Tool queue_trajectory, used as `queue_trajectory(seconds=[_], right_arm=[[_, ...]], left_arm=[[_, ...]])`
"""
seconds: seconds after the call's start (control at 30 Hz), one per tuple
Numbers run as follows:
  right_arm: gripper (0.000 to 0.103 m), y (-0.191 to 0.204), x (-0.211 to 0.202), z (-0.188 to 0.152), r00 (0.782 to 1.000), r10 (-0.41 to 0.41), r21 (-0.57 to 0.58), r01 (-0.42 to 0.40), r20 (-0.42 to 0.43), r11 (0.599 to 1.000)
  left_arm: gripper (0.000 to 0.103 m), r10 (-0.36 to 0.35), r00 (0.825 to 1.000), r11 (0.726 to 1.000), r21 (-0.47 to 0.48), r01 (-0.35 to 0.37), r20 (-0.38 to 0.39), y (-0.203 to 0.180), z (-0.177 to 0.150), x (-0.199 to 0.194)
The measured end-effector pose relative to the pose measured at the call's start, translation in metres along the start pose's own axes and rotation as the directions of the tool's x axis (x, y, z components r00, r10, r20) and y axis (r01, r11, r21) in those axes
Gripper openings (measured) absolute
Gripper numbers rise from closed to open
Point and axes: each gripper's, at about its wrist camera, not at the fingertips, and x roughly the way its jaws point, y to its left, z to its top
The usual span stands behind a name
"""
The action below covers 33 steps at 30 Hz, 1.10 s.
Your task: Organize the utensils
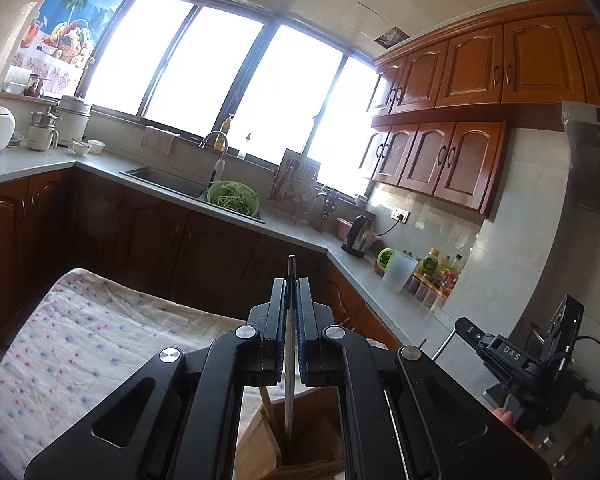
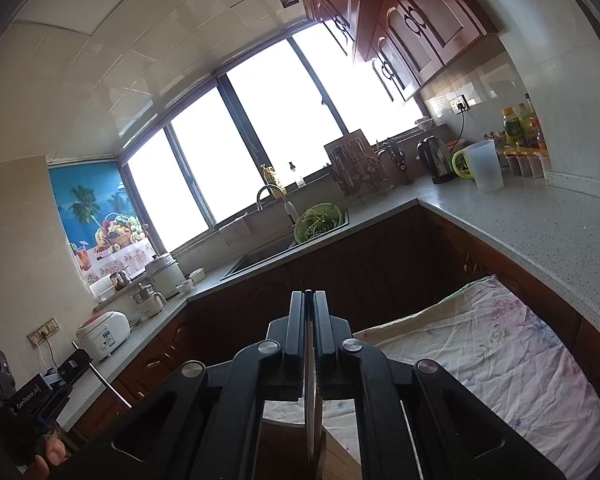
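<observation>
1. Left gripper (image 1: 291, 292) has its 2 jaws pressed onto a thin metal utensil (image 1: 289, 360), a slim rod that I take for a chopstick or a handle; its working end is hidden.
2. That utensil runs straight along the fingers: its tip pokes out just past the fingertips, and its lower part drops behind the jaws into the wooden holder (image 1: 300, 436) directly below the gripper.
3. 1 wooden utensil (image 1: 269, 408) already leans in the same holder, just left of the metal one.
4. Right gripper (image 2: 308, 304) is likewise clamped on a flat, thin blade-like utensil (image 2: 312, 412), also lying along its fingers, with a wooden holder (image 2: 340, 460) beneath it.
5. Both holders rest on the floral cloth (image 1: 80, 340), which spreads to the left of the left gripper and to the right of the right one.
6. Judgement: the coming move turns on the vertical line-up. Each utensil's long axis points down into the holder under its own gripper, so a straight lowering and release should seat it; a tilt could catch the holder's rim.
7. Neither hand looks clearly nearer; each is right over its slot.
</observation>
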Motion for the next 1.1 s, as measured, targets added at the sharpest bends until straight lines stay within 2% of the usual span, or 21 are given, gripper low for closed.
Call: queue_trajectory(seconds=[0.17, 0.3, 0.43, 0.6, 0.97, 1.03, 1.07, 1.1], right_arm=[[0.004, -0.008, 0.009, -0.027, 1.000, -0.015, -0.002, 0.015, -0.002, 1.000], [0.004, -0.012, 0.013, -0.038, 1.000, -0.023, 0.004, 0.023, -0.006, 1.000], [0.004, -0.009, 0.018, -0.043, 0.999, -0.017, -0.015, 0.017, -0.044, 1.000], [0.004, -0.001, 0.022, -0.047, 0.997, -0.017, -0.062, 0.012, -0.078, 0.998], [0.004, -0.004, 0.025, -0.045, 0.994, -0.021, -0.054, 0.015, -0.103, 0.998], [0.007, -0.005, 0.026, -0.043, 0.993, -0.016, -0.052, 0.010, -0.113, 0.999], [0.010, -0.005, 0.026, -0.042, 0.993, -0.014, -0.049, 0.008, -0.118, 0.999], [0.015, -0.006, 0.026, -0.042, 0.992, -0.014, -0.047, 0.008, -0.124, 0.999]], left_arm=[[0.003, 0.028, 0.999, 1.000, -0.001, -0.028, -0.021, 0.006, -0.032, 0.012], [0.004, 0.032, 0.998, 0.999, 0.012, -0.032, -0.053, 0.009, -0.049, 0.022], [0.004, 0.041, 0.995, 0.998, 0.055, -0.036, -0.089, 0.004, -0.059, 0.029], [0.005, 0.041, 0.994, 0.997, 0.069, -0.034, -0.102, 0.005, -0.057, 0.028], [0.005, 0.039, 0.990, 0.997, 0.076, -0.029, -0.134, 0.004, -0.052, 0.031], [0.008, 0.041, 0.988, 0.997, 0.070, -0.031, -0.148, 0.005, -0.050, 0.032], [0.016, 0.048, 0.987, 0.997, 0.066, -0.039, -0.154, 0.007, -0.048, 0.032], [0.029, 0.051, 0.986, 0.997, 0.057, -0.043, -0.158, 0.009, -0.048, 0.032]])
